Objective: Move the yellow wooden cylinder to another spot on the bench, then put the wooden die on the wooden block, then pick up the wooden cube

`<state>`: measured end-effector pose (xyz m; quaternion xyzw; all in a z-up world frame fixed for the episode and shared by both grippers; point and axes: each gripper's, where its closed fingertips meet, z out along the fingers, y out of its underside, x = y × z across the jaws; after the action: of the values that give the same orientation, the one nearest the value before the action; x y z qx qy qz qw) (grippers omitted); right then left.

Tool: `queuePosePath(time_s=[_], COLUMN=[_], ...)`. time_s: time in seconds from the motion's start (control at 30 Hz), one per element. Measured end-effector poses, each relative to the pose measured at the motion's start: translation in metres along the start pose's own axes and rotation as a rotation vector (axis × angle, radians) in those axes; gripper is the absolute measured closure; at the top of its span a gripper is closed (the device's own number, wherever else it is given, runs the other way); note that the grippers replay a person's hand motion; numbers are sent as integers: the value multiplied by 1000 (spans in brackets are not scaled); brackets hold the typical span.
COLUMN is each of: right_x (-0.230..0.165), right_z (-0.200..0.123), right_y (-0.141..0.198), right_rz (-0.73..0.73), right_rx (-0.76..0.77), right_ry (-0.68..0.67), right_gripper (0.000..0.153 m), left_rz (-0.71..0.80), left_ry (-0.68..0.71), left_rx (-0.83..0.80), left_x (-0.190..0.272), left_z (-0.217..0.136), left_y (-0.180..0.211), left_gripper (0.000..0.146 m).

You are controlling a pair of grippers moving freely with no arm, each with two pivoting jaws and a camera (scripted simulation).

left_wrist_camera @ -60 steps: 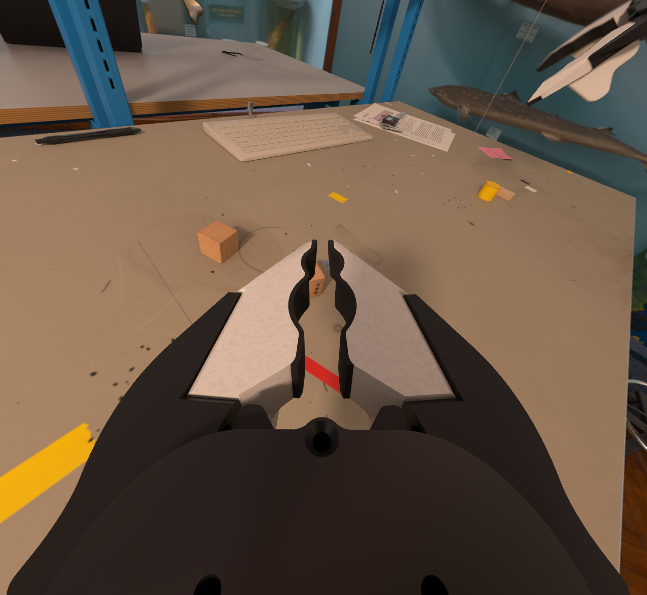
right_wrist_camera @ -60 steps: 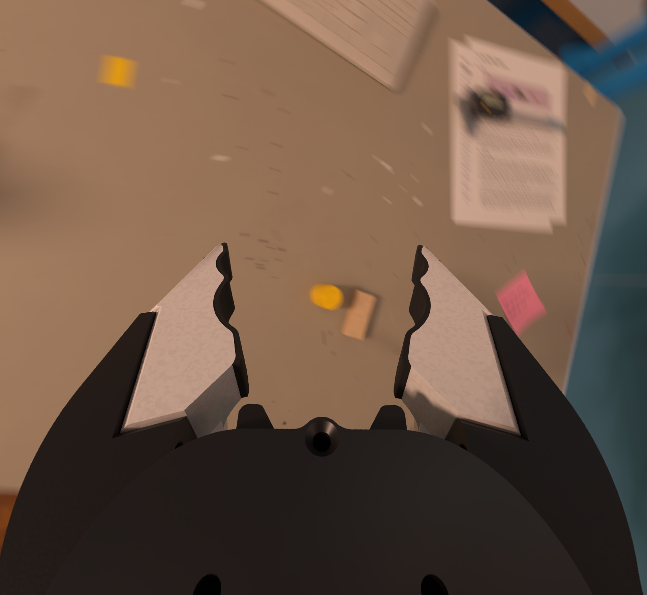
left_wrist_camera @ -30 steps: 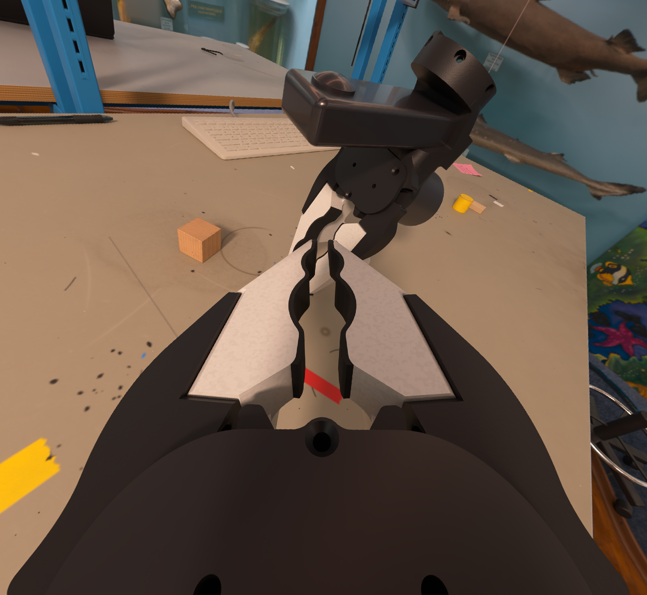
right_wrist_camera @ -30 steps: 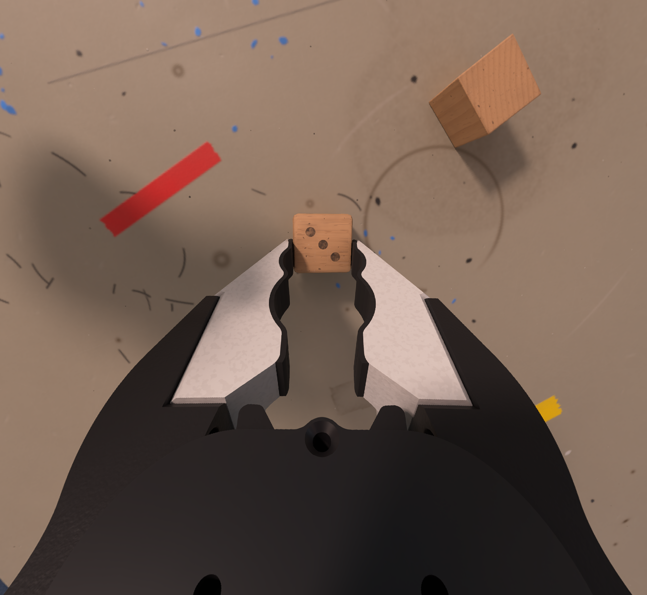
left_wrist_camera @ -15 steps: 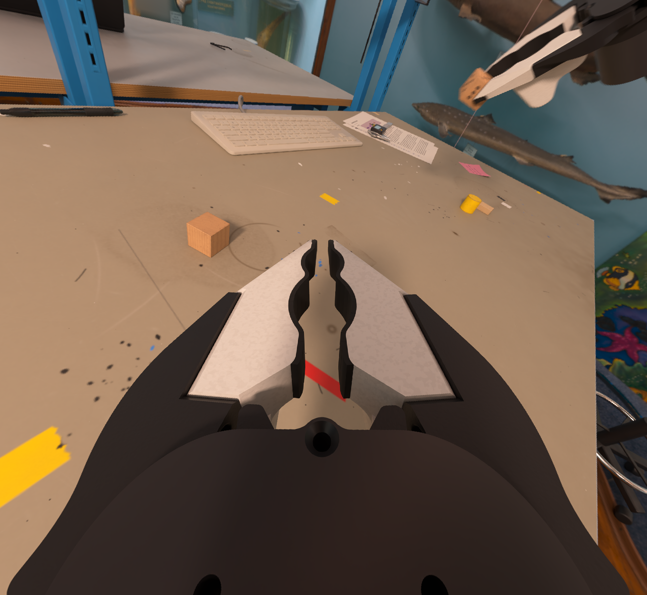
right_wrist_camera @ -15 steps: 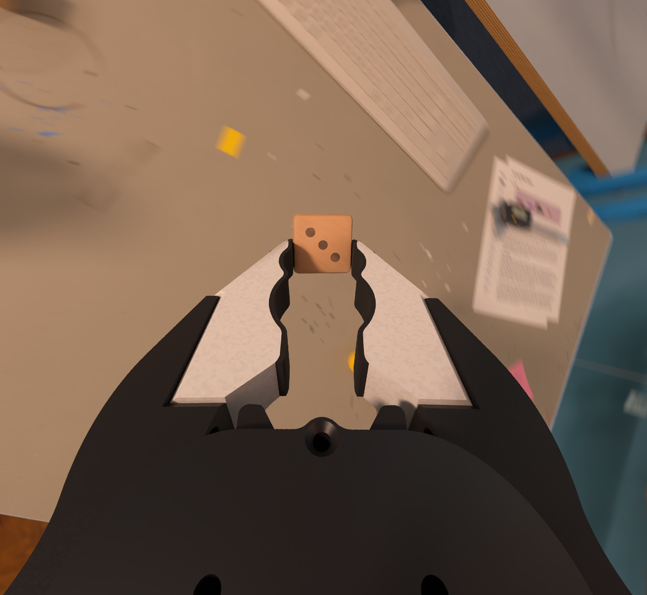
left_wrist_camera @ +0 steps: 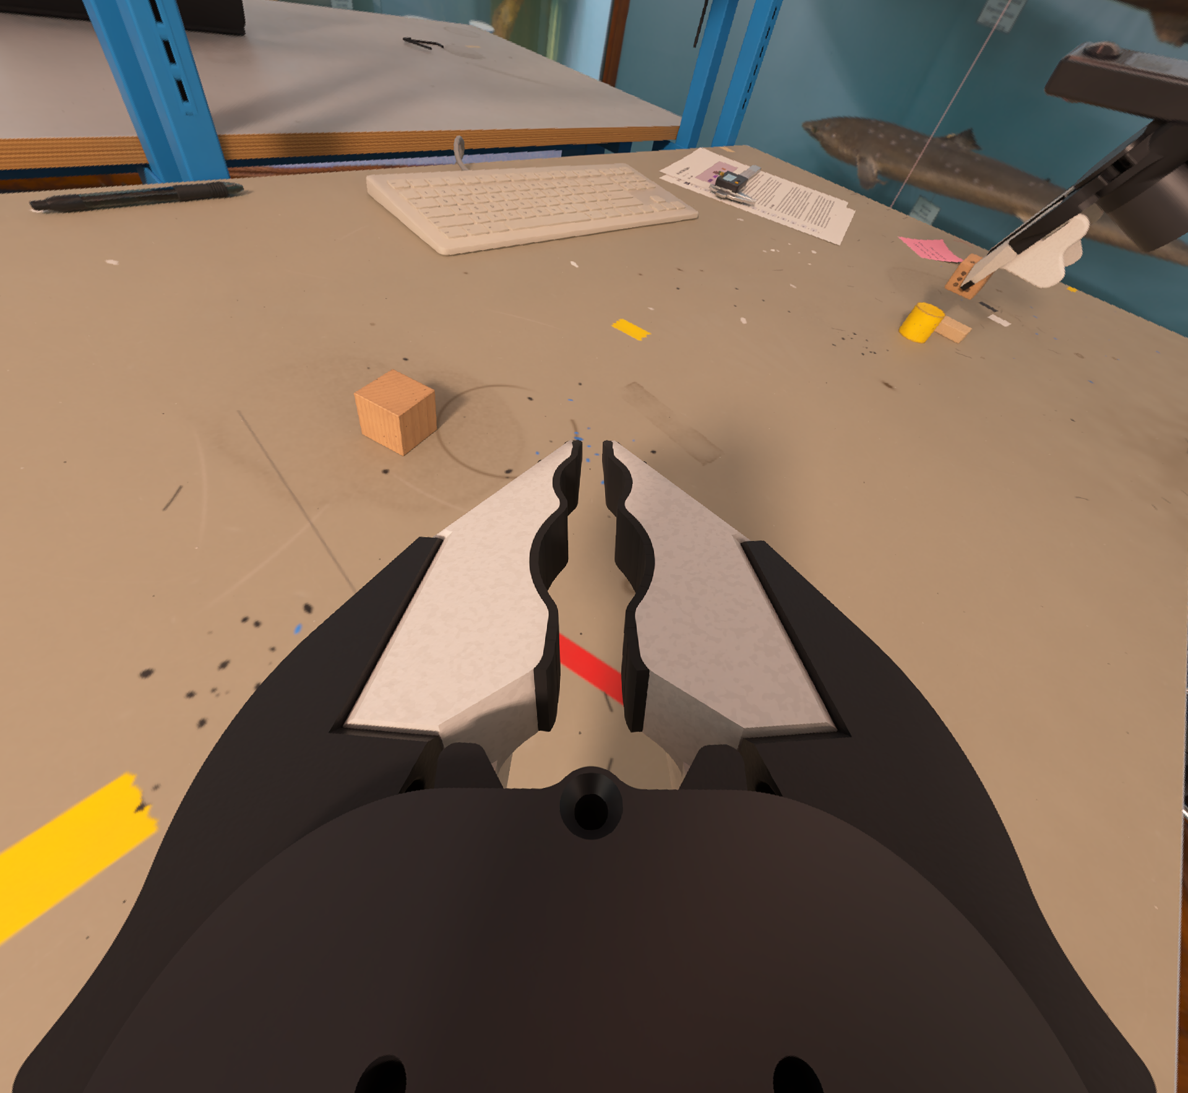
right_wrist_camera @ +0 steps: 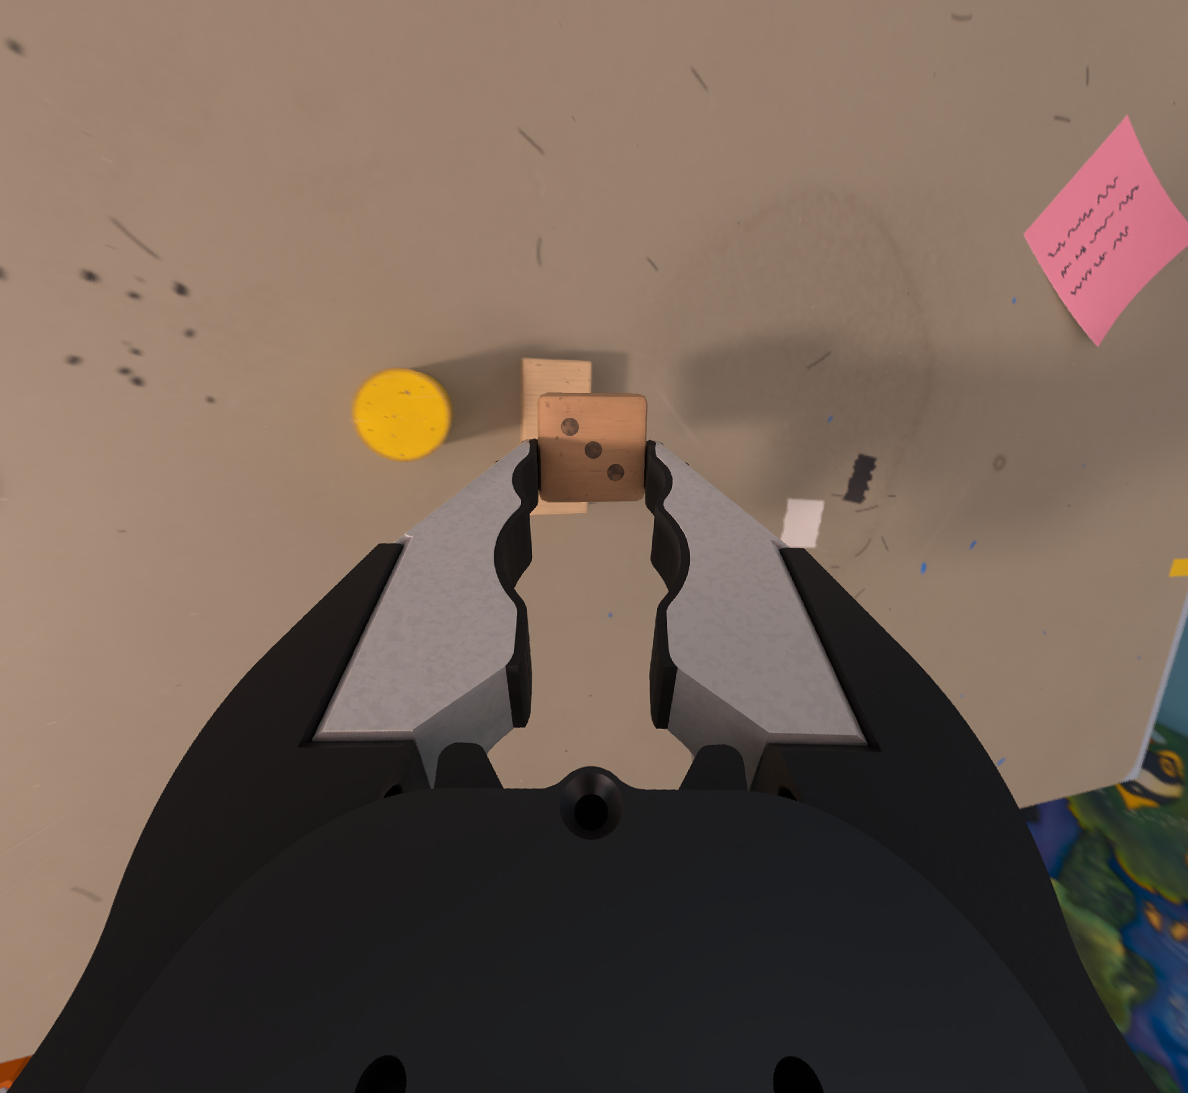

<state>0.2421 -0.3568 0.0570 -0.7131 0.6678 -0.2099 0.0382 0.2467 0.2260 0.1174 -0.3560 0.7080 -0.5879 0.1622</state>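
Note:
My right gripper (right_wrist_camera: 591, 450) is shut on the wooden die (right_wrist_camera: 591, 448) and holds it just above the pale wooden block (right_wrist_camera: 557, 378), which lies flat on the bench. The yellow wooden cylinder (right_wrist_camera: 402, 414) stands upright just left of the block. In the left wrist view the right gripper (left_wrist_camera: 977, 274) with the die (left_wrist_camera: 962, 283) hangs over the block (left_wrist_camera: 952, 330) and cylinder (left_wrist_camera: 920, 322) at the far right. My left gripper (left_wrist_camera: 590, 446) is shut and empty, low over the bench. The wooden cube (left_wrist_camera: 395, 411) sits to its front left.
A keyboard (left_wrist_camera: 530, 205) and papers (left_wrist_camera: 765, 195) lie at the bench's far side. A pink sticky note (right_wrist_camera: 1111, 229) lies right of the block, near the bench edge (right_wrist_camera: 1157, 695). A black pen (left_wrist_camera: 135, 196) lies far left. Blue shelf posts (left_wrist_camera: 138, 43) stand behind.
My right gripper has carried the die from high in the air down to just over the block beside the cylinder. The left gripper has barely moved.

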Motion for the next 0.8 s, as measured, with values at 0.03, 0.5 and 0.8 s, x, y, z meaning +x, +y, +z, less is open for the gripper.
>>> queuePosePath(time_s=[0.03, 0.5, 0.8], right_x=[3, -13, -16], right_z=[4, 22, -46], right_y=[3, 10, -28], right_rz=[-7, 61, 10], right_rx=[-13, 15, 207], right_ry=[14, -129, -81], right_gripper=[120, 89, 83], left_rz=[-2, 20, 12], left_ry=[0, 24, 30], left_rx=[-3, -40, -14], left_x=[0, 9, 9], left_z=[0, 8, 3], left_y=[1, 10, 3], left_gripper=[140, 140, 140])
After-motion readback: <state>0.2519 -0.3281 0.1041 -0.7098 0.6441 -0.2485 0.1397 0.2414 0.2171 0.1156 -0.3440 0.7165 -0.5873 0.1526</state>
